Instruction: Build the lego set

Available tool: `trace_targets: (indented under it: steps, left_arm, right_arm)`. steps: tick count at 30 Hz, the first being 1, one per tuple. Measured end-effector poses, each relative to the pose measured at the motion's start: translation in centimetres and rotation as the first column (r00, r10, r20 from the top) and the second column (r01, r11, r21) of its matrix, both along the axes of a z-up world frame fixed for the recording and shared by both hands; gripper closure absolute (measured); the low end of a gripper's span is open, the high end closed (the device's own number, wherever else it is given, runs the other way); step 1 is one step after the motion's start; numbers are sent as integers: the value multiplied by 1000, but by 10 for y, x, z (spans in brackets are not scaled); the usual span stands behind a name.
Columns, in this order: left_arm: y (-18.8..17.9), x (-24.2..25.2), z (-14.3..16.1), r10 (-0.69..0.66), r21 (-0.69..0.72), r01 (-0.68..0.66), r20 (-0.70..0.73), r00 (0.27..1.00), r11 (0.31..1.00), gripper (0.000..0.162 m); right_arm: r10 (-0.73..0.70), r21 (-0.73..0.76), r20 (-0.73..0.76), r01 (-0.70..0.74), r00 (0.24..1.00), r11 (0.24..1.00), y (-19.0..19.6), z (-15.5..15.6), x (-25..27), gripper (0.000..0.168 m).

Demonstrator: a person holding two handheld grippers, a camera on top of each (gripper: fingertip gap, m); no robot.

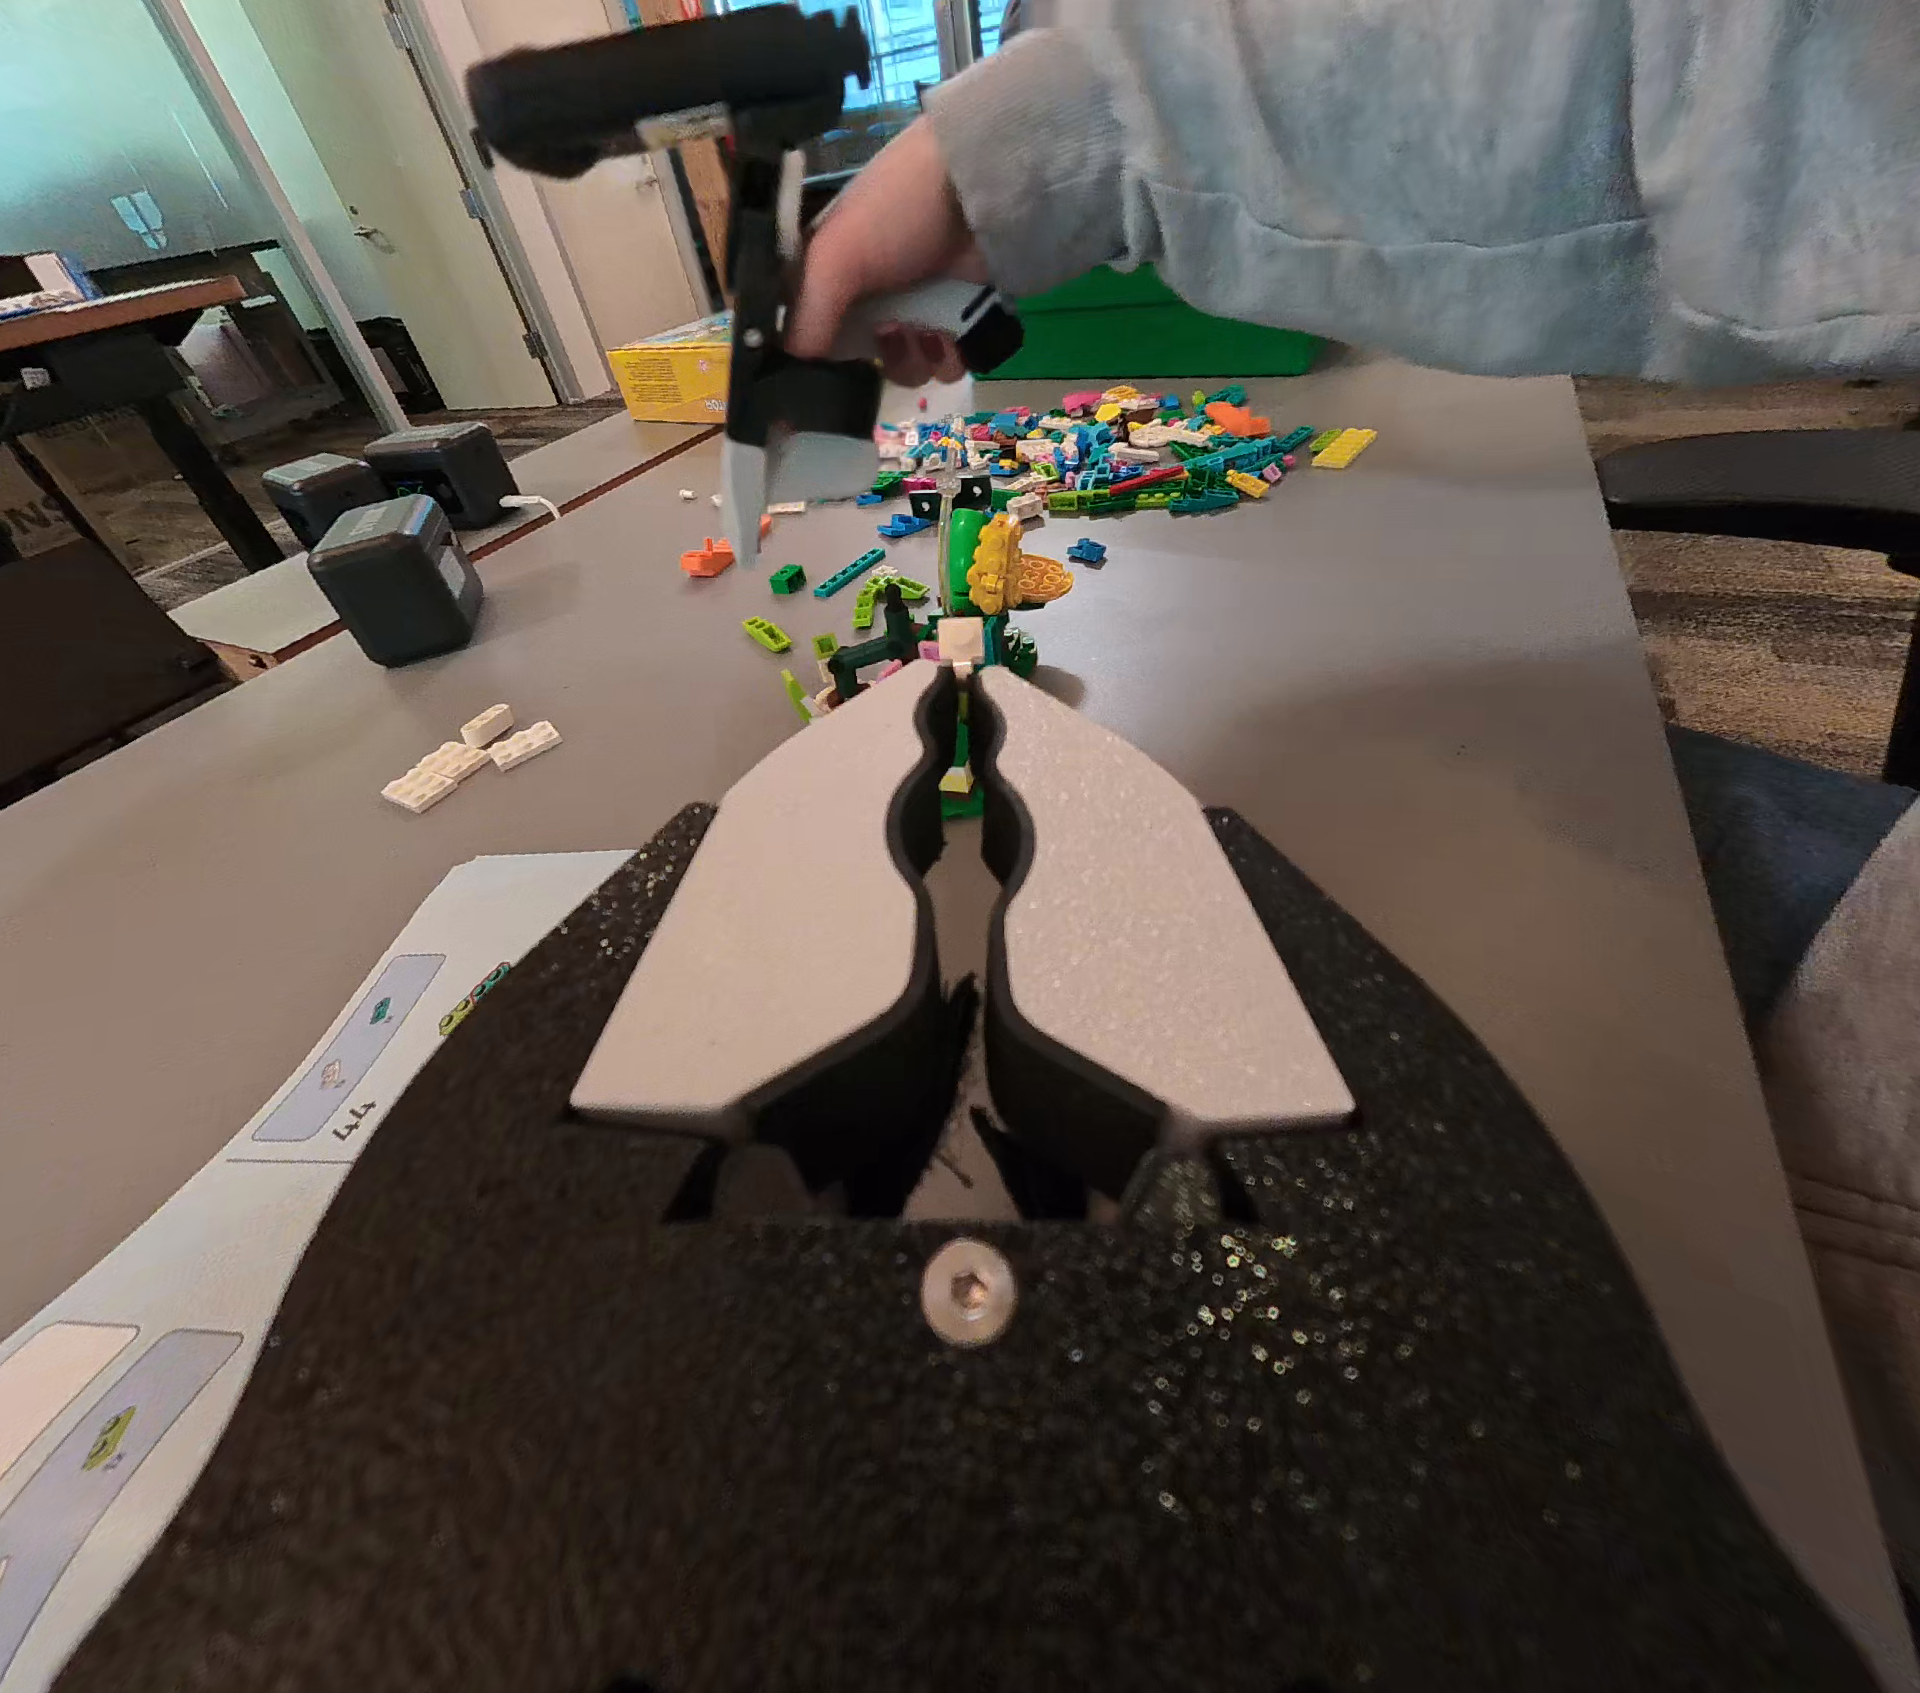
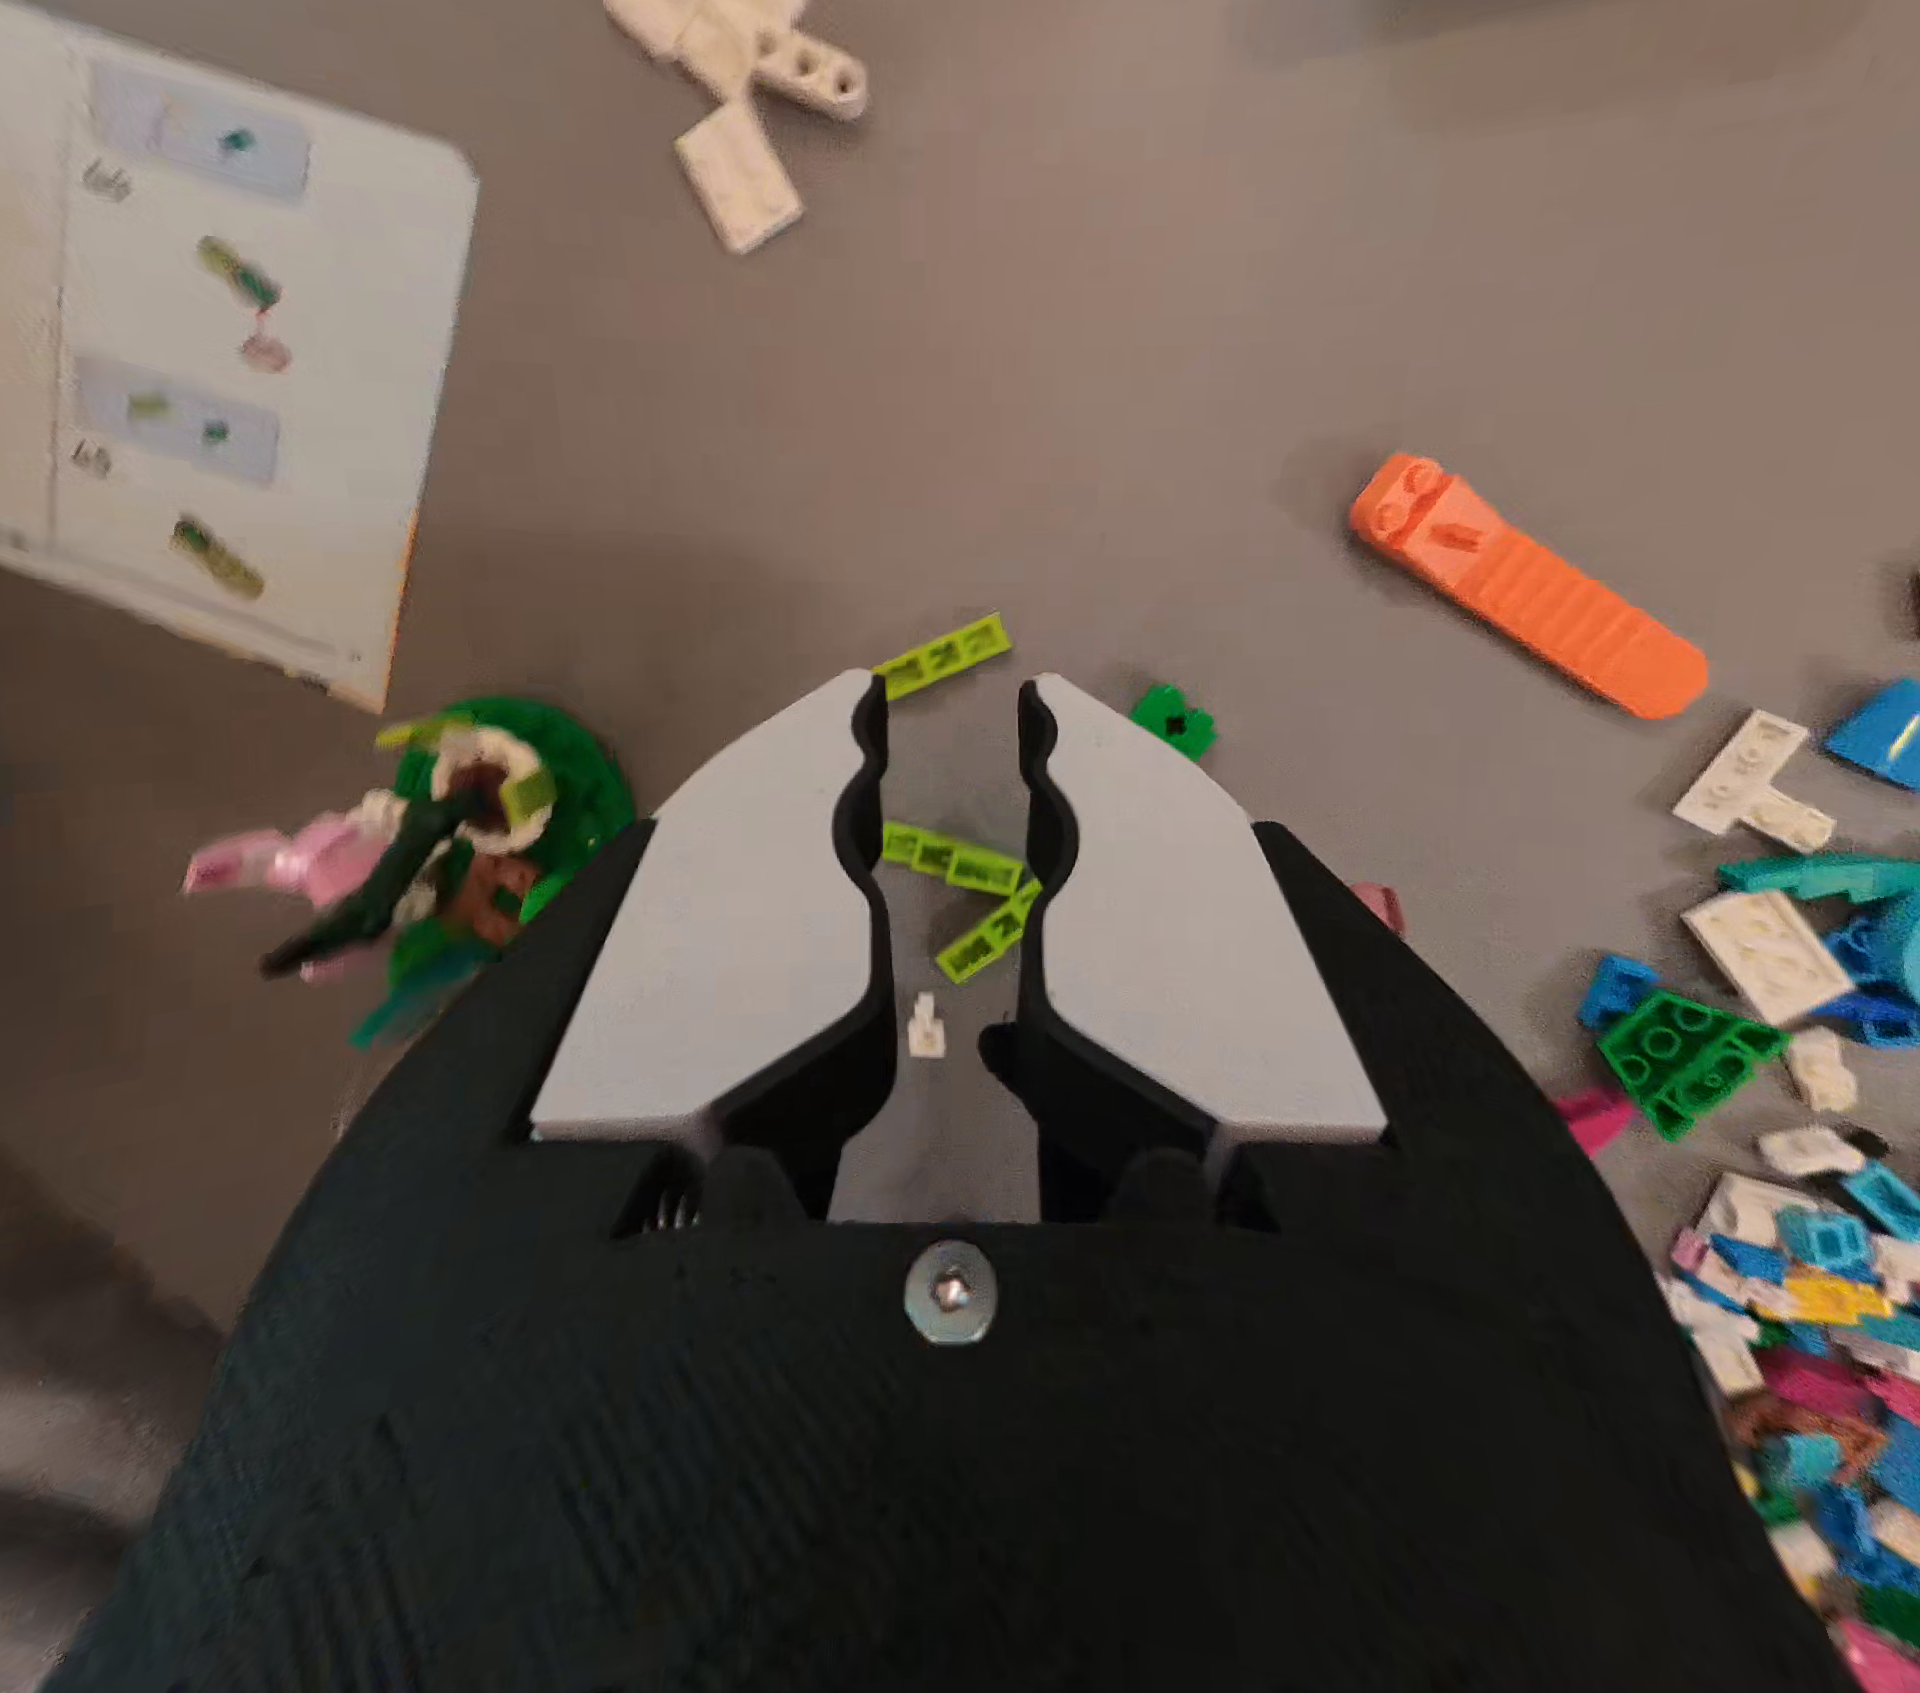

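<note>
Clearly the left gripper (image 1: 961, 687) pinches the green lego plant model (image 1: 961, 604) near table (image 1: 1351, 708) centre — the loose brick pile (image 1: 1091, 448) lies beyond. Far left, a yellow box (image 1: 665, 386), contents unseen. Right gripper (image 2: 951, 698) hovers spread over lime plates (image 2: 951, 864).

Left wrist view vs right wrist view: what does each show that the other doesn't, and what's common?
Only the left wrist view: the left gripper shut on the green plant model, three dark boxes at the table edge, a yellow box, and the person's hand holding the right gripper above the table.

Only the right wrist view: the right gripper open, lime plates and a tiny white piece between its fingers.

Both: the model, white plates, orange separator tool, instruction booklet, loose brick pile.
</note>
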State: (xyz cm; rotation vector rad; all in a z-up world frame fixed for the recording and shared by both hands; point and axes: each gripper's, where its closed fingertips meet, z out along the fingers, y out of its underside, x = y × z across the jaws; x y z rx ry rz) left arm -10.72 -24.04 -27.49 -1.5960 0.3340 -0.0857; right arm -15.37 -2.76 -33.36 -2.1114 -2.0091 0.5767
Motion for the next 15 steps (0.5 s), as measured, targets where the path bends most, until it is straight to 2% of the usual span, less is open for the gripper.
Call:
trace_targets:
  steps: [2,6,13,15]
  left_arm:
    - [0,1,0,-1,2,2,-6,1000,1000,161]
    - [0,2,0,-4,2,4,-15,1000,1000,161]
    - [-1,3,-1,-7,-1,7,-28,1000,1000,161]
    - [0,4,-2,-6,-4,6,-36,999,1000,161]
  right_arm:
    - [-42,-13,72,43,997,999,5,-6,-6,147]
    - [-32,2,227,33,973,999,3,-18,-2,148]
    - [-61,-48,324,81,944,996,-5,-29,-2,139]
    - [-69,-22,340,81,938,996,-2,-33,-3,140]
